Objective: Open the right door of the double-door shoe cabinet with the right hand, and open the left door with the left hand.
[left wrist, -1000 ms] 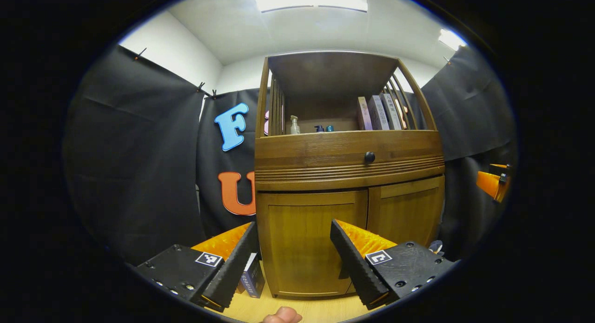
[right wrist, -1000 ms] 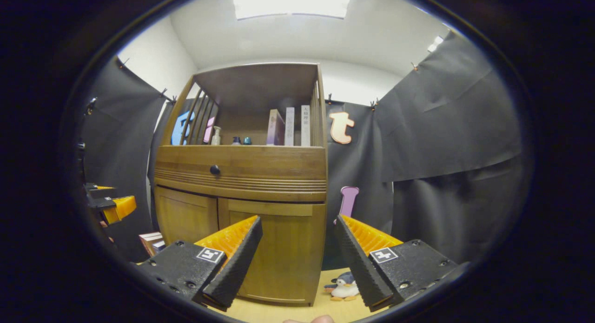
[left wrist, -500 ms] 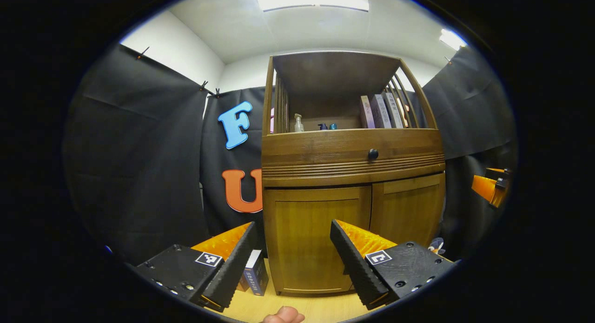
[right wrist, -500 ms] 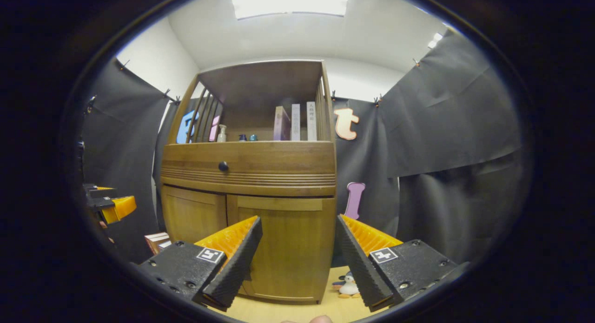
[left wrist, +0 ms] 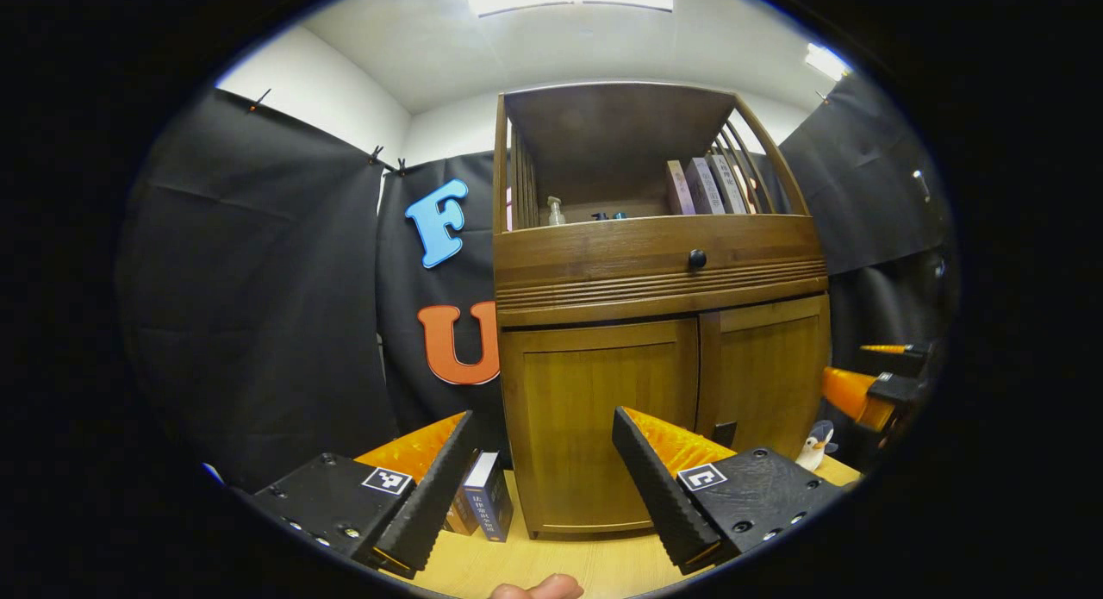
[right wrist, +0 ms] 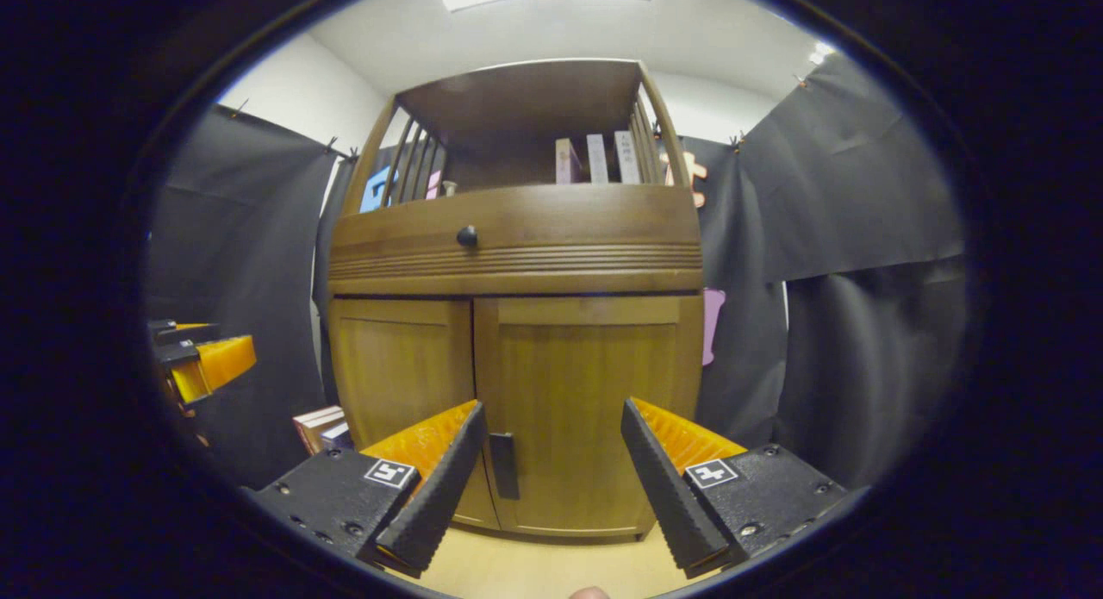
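In the left gripper view, the left tongs (left wrist: 543, 478) gape wide before the cabinet's shut left door (left wrist: 603, 418). In the right gripper view, the right tongs (right wrist: 551, 478) gape wide, facing the shut right door (right wrist: 586, 401) and its dark handle (right wrist: 504, 465).

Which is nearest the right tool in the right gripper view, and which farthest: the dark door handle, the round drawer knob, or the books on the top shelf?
1. Door handle: low, just beyond the right tool.
2. Drawer knob: higher, on the drawer front.
3. Books: farthest, up on the shelf, set back.
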Demonstrator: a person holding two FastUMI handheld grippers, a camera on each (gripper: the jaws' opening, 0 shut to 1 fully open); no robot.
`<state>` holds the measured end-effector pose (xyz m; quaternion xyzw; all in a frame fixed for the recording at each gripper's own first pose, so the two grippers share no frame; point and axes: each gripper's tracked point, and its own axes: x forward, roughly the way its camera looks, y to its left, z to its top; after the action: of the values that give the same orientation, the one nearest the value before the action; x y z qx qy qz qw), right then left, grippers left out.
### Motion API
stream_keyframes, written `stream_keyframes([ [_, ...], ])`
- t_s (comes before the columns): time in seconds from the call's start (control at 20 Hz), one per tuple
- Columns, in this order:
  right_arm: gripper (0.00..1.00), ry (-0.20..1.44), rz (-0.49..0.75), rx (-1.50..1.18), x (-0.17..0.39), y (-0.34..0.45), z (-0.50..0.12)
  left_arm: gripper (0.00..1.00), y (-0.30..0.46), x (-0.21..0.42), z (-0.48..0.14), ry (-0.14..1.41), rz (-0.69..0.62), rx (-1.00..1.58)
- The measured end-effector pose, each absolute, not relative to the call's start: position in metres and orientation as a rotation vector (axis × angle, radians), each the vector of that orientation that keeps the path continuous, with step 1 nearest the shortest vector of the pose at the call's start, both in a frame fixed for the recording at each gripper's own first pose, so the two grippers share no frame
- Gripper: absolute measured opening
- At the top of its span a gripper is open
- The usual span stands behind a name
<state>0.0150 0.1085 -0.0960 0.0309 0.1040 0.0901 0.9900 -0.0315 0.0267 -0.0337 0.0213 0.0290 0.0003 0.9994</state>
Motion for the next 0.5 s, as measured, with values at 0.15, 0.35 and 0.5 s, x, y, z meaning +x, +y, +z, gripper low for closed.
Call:
stream_keyframes([
  [0.15,0.99,0.264,0.195,0.074,0.032,0.124,-0.128,0.96,0.033,-0.032,-0.036,0.06,0.002,0.042],
  [0.35,0.95,0.314,0.205,0.078,0.057,0.149,-0.169,0.96,0.044,-0.028,-0.043,0.066,0.01,0.049],
  [0.5,0.9,0.379,0.2,0.089,0.074,0.16,-0.202,0.96,0.048,-0.024,-0.054,0.088,0.013,0.058],
])
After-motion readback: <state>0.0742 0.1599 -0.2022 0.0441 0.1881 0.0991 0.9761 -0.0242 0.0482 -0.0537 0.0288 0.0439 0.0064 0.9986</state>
